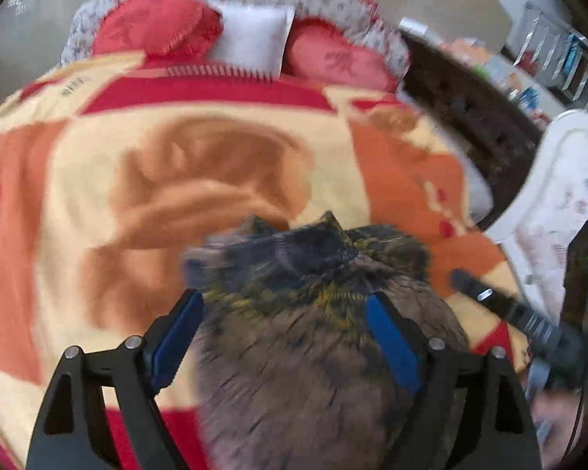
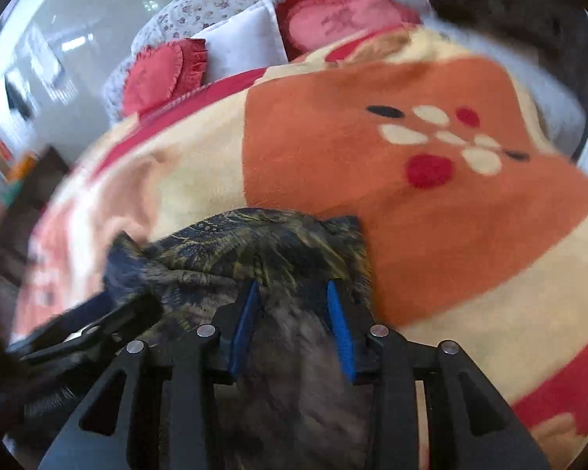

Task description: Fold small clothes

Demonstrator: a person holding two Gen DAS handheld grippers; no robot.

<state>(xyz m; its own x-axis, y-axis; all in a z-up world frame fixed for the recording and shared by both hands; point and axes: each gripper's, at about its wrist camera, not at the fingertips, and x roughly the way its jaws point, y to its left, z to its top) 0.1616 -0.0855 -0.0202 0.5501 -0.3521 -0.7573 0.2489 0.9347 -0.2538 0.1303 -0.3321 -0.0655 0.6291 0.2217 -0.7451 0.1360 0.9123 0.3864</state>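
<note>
Looking through the left wrist view, the left gripper (image 1: 282, 329) is holding its fingers (image 1: 176, 337) spread wide around the dark patterned garment (image 1: 305, 274), which is lying bunched on the blanket (image 1: 98, 180) of the bed; the pads are not pressing it. In the right wrist view, the right gripper (image 2: 292, 305) is keeping its fingers (image 2: 339, 329) narrow, with cloth between them, but whether they are really pinching I cannot tell. The garment is seeming thin, light and limp, so I am judging an edge or corner the best hold.
</note>
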